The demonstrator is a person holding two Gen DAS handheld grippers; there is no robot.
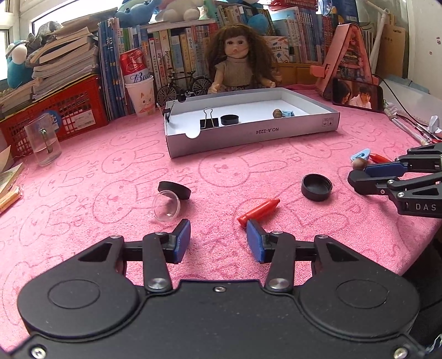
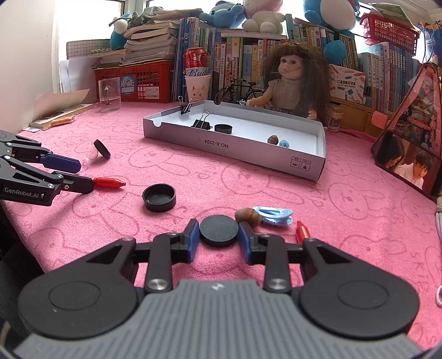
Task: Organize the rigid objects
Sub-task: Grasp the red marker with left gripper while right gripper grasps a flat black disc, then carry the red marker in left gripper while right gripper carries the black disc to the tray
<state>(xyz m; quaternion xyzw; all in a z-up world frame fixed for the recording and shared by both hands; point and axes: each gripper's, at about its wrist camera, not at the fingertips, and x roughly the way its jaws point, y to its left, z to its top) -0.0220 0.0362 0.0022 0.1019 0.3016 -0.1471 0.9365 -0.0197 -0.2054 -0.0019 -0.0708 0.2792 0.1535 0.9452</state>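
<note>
Black round lid (image 2: 218, 230) between right hand-held gripper (image 2: 218, 237) pads, touching both

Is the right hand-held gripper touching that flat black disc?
Touching. The right wrist view shows the black disc wedged between the right hand-held gripper pads, both blue pads against its rim.

Table: pink rabbit-print cloth (image 1: 110, 171) covers it.
Back, 12 o'clock: rows of books (image 2: 248, 55), plush toys (image 2: 262, 16) on top.
Window (image 1: 49, 16): 10 o'clock, bright daylight.
Wall (image 1: 425, 41): white, 2 o'clock.
Crate (image 1: 71, 110): red, 10 o'clock, under stacked books.
</note>
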